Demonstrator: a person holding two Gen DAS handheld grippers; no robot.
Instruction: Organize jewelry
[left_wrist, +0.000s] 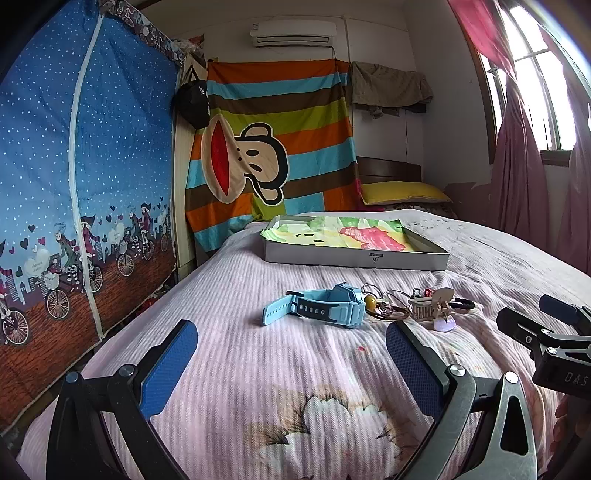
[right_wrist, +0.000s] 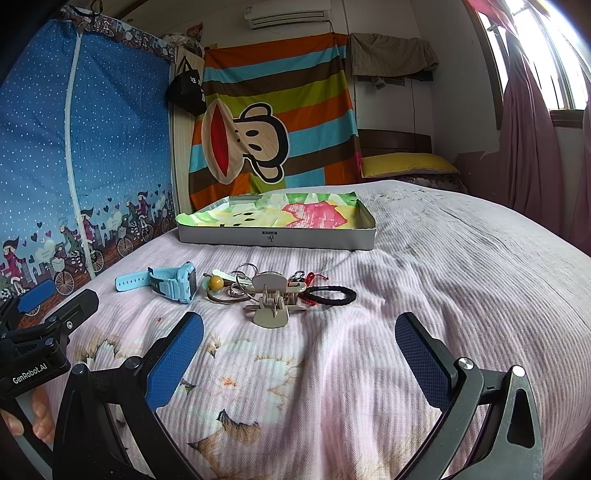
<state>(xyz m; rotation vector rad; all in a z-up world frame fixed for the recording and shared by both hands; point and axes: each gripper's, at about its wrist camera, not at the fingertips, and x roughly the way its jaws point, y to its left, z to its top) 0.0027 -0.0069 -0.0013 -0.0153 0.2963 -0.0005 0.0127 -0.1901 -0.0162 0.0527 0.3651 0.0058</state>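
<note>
Lettering "GenRobot.AI" marks the left gripper (right_wrist: 44, 295) at the right wrist view's left edge. Both it and the right gripper (right_wrist: 299, 354) gape wide, empty. Mid-frame on the bedspread (right_wrist: 424, 295) lie a blue watch (right_wrist: 166, 282), key rings (right_wrist: 243, 280), a hair claw (right_wrist: 271, 301) and a black hair tie (right_wrist: 332, 295), below the shallow box (right_wrist: 277, 236).

watch (right_wrist: 166, 282): matt plastic | bedspread (right_wrist: 406, 295): ribbed cloth | rings (right_wrist: 245, 271): shiny metal

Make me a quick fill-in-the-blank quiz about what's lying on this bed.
1. The watch has a light ____ strap.
2. The box lies ____ from the grippers than the jewelry.
3. The black hair tie lies at the ____ end of the row.

Missing words: blue; farther; right
</note>
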